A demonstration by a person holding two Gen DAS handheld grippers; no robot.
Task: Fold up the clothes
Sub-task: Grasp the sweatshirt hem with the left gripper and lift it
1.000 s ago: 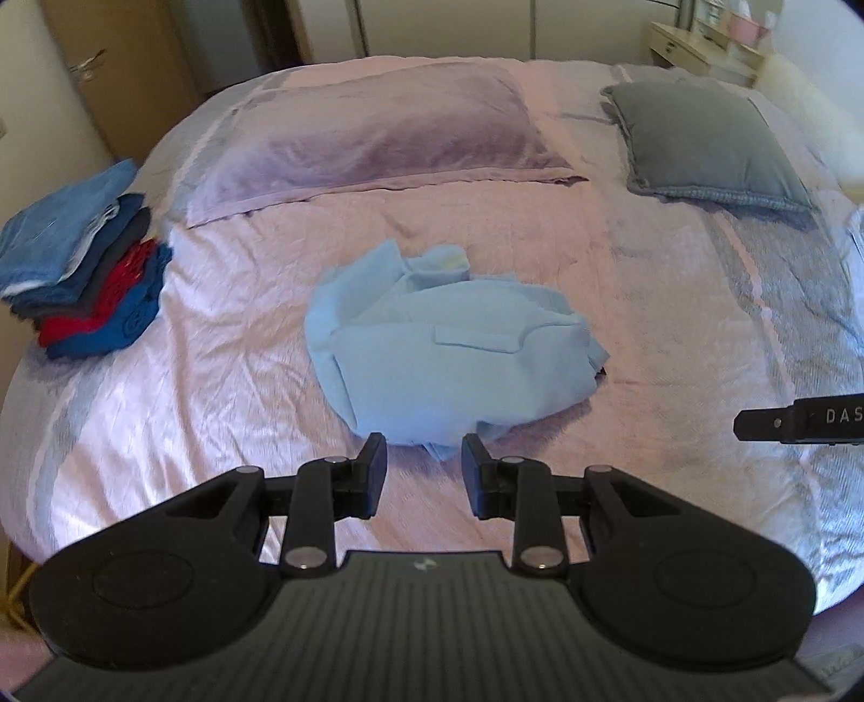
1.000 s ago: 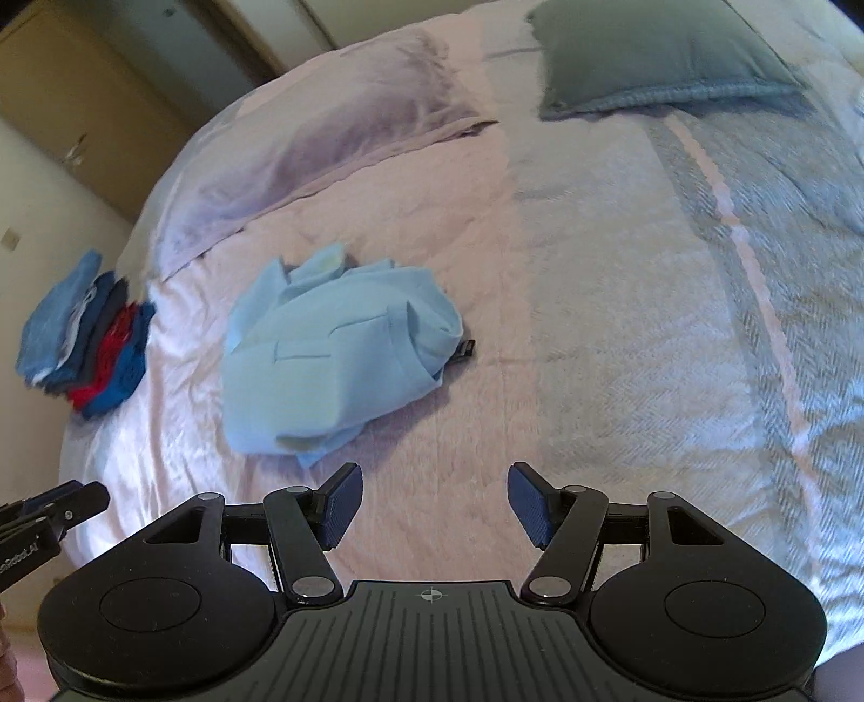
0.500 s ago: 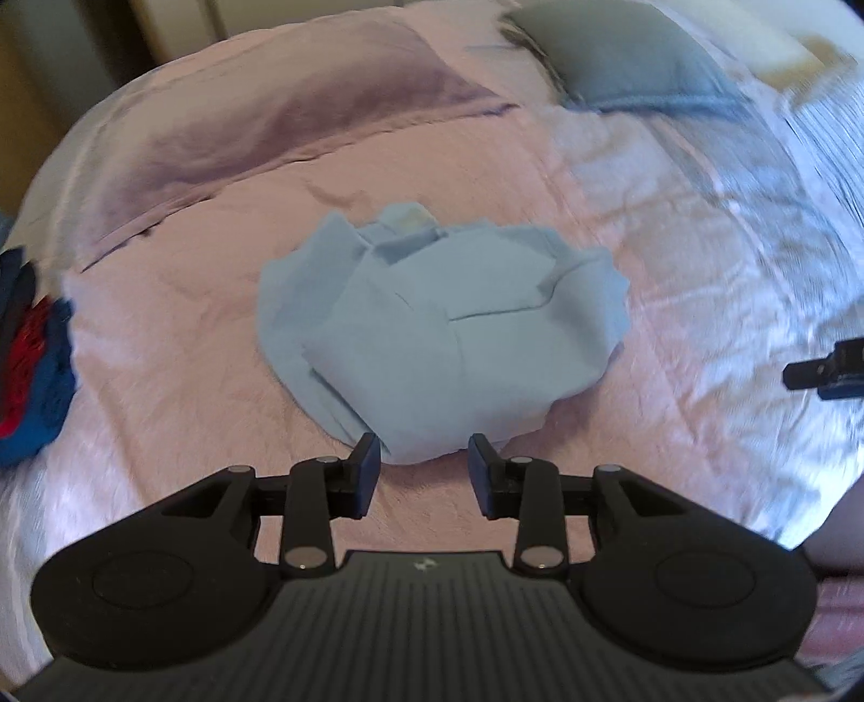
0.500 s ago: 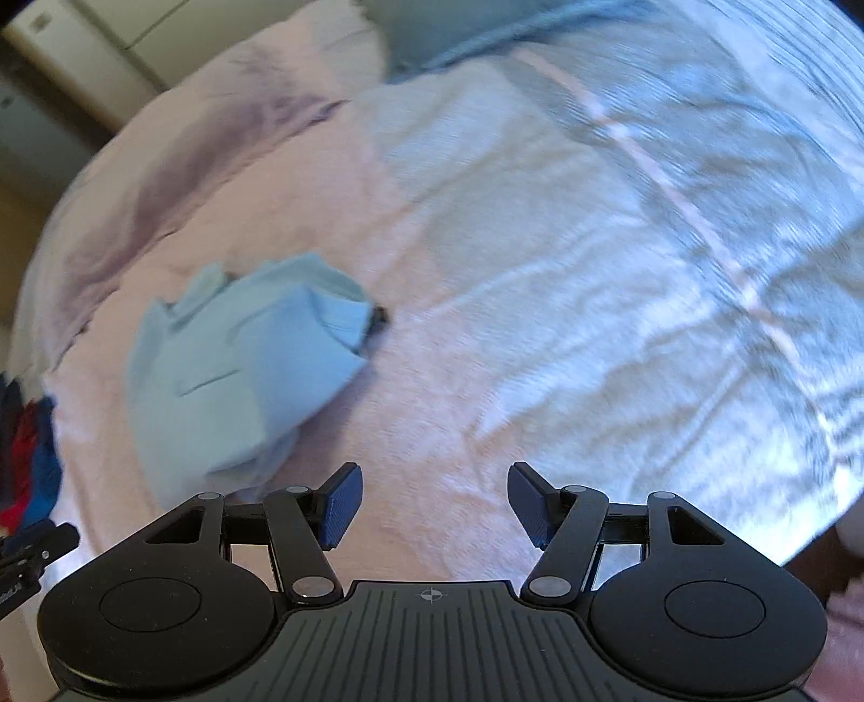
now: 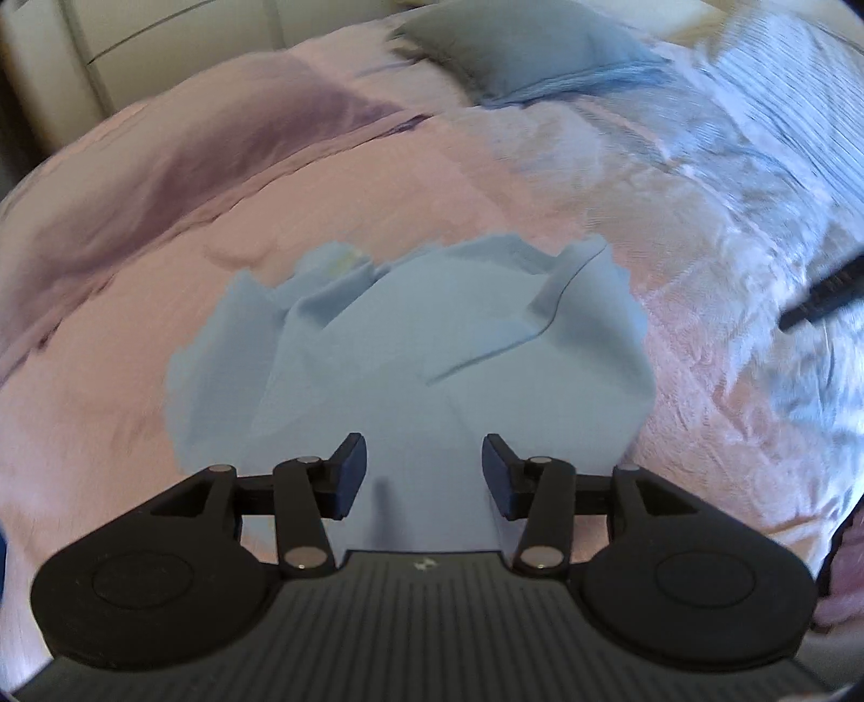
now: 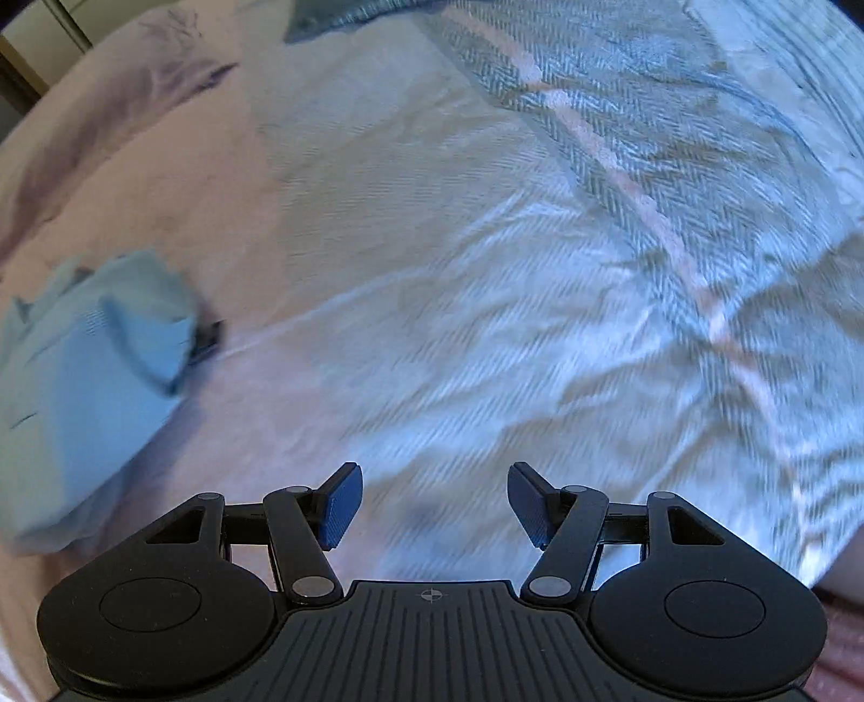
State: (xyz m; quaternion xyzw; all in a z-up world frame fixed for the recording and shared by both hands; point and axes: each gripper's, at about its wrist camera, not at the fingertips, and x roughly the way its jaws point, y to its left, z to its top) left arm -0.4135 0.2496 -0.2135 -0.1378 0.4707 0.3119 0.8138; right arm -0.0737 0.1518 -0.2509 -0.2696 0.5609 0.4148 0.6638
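Observation:
A crumpled light blue garment (image 5: 421, 367) lies on the pink bedspread (image 5: 108, 432). My left gripper (image 5: 424, 478) is open and empty, with its fingers over the garment's near edge. The garment also shows at the left edge of the right wrist view (image 6: 81, 389), with a small dark tag (image 6: 208, 340) at its right side. My right gripper (image 6: 429, 502) is open and empty over bare bedspread, to the right of the garment. Its tip shows in the left wrist view (image 5: 826, 297).
A mauve pillow (image 5: 205, 162) and a grey pillow (image 5: 518, 48) lie at the head of the bed. A blue-grey herringbone blanket with a pink stripe (image 6: 648, 216) covers the bed's right side. A pale wardrobe (image 5: 135, 43) stands behind.
Both grippers have moved in lower over the bed. The left jaws have opened wider and now reach the garment's near edge. The stack of folded clothes has left the view.

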